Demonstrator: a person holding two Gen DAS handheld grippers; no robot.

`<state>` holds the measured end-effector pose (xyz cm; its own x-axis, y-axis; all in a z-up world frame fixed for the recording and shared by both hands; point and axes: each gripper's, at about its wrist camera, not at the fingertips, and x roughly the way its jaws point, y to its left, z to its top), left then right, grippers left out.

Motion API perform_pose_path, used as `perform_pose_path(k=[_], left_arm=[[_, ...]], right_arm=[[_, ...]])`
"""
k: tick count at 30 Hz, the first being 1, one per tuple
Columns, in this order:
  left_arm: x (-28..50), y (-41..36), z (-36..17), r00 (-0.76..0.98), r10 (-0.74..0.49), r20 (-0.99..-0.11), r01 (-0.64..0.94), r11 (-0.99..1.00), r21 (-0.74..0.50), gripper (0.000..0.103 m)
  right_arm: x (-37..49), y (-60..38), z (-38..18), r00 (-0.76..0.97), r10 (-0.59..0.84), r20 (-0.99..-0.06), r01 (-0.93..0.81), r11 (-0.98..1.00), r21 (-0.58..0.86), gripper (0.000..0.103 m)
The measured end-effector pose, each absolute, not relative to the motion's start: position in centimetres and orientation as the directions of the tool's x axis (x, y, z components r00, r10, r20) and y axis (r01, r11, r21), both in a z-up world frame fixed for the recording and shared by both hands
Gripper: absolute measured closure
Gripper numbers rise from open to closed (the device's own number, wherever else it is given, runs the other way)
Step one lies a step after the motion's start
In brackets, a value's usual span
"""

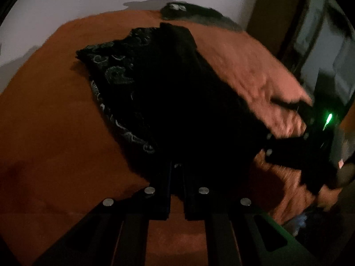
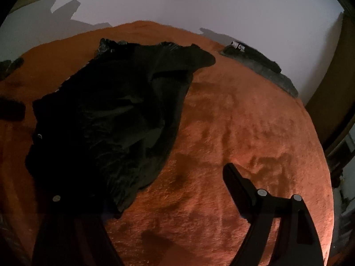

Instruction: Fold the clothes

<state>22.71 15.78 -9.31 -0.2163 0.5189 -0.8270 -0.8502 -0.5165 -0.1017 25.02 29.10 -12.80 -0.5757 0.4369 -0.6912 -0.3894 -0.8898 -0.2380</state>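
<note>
Fabric is filling the middle of both views: a black garment is lying spread and rumpled on an orange plush blanket that is covering a bed. In the left wrist view a strip of pale paisley embroidery is showing along the garment's left edge, and the near hem is reaching right up to the left gripper. That gripper's two dark fingers are standing almost pressed together, with only a narrow slit between them; the black cloth is lying at their tips, but the dim light is making it impossible to tell whether any of it is caught in the slit. At the right edge of the same view the right gripper is showing blurred, with a green light glowing on its body, just beside the garment's right border.

In the right wrist view the right gripper is standing spread wide. Its right finger is hovering over bare blanket, while its left finger is merging into the dark cloth. A second dark garment is lying well apart at the far edge of the bed, against a white wall.
</note>
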Motion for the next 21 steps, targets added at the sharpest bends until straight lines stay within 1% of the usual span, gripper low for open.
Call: perform_pose_path(k=[2, 4, 5, 6, 9, 11, 14, 17, 19, 21], left_arm=[[23.4, 16.2, -9.2, -0.221, 0.528, -0.820, -0.865, -0.494, -0.086, 0.091], [23.7, 16.8, -9.0, -0.236, 0.539, -0.809, -0.869, -0.490, -0.073, 0.073], [23.6, 17.1, -9.1, -0.241, 0.539, -0.807, -0.866, -0.495, -0.072, 0.057], [23.2, 17.5, -9.3, -0.235, 0.544, -0.806, -0.859, -0.505, -0.090, 0.052], [22.0, 18.8, -9.8, -0.214, 0.557, -0.803, -0.834, -0.532, -0.147, 0.051], [21.2, 19.6, -10.2, -0.225, 0.550, -0.804, -0.814, -0.560, -0.155, 0.052], [19.6, 19.2, -10.3, -0.232, 0.565, -0.792, -0.767, -0.607, -0.208, 0.051], [18.0, 18.1, -10.6, -0.228, 0.573, -0.787, -0.711, -0.650, -0.268, 0.051], [17.4, 17.8, -11.4, -0.213, 0.562, -0.799, -0.694, -0.663, -0.281, 0.051], [17.2, 17.7, -11.9, -0.210, 0.556, -0.805, -0.689, -0.668, -0.281, 0.049]], right_arm=[[25.4, 28.2, -13.0, -0.589, 0.452, -0.670, -0.374, -0.887, -0.269, 0.019], [25.4, 27.5, -13.1, -0.600, 0.467, -0.649, -0.358, -0.883, -0.304, 0.019], [25.4, 27.3, -13.2, -0.606, 0.471, -0.641, -0.350, -0.881, -0.317, 0.019], [25.3, 27.0, -13.2, -0.611, 0.467, -0.639, -0.343, -0.884, -0.319, 0.019], [24.8, 26.6, -13.1, -0.633, 0.451, -0.629, -0.315, -0.892, -0.323, 0.019], [24.0, 26.1, -13.3, -0.641, 0.442, -0.628, -0.284, -0.896, -0.341, 0.019], [23.1, 25.8, -13.5, -0.640, 0.441, -0.629, -0.271, -0.896, -0.353, 0.019], [22.8, 26.6, -13.6, -0.631, 0.456, -0.627, -0.296, -0.889, -0.349, 0.019], [23.1, 27.9, -13.6, -0.602, 0.477, -0.641, -0.350, -0.879, -0.325, 0.019], [23.4, 28.3, -13.6, -0.597, 0.463, -0.655, -0.364, -0.884, -0.292, 0.019]])
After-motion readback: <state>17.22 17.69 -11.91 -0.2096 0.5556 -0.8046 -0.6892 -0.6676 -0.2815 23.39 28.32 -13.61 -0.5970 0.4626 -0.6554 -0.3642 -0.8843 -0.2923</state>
